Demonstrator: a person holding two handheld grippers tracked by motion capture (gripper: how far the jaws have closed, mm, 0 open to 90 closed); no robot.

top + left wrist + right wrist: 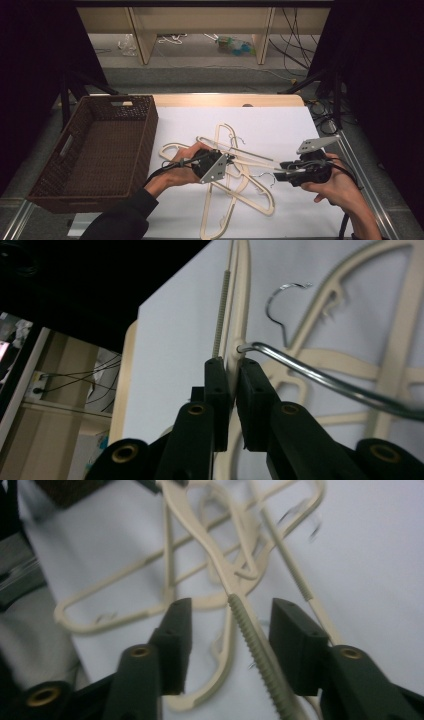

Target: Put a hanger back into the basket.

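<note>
Step in hand: one cream plastic hanger [243, 300] being lifted from tangled hanger pile [235, 170]

Left gripper [227, 161] clamped on hanger by metal hook [320, 377]

Right gripper [280, 172] half open, ribbed bar [257, 650] between jaws, ungripped

Next: hanger to be carried to brown wicker basket [145, 130], left of left gripper

The high view looks down from above; both gripper views sit close (along their fingers), sharing the hangers [235, 170].

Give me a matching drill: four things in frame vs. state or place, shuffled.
1. left claw
2. right claw
3. basket
4. hangers

a. brown, at table's left
b. cream, piled on the white sheet
c. shut on a hanger by its hook
d. open, ribbed bar between jaws

Pairs: 1-c, 2-d, 3-a, 4-b
</note>
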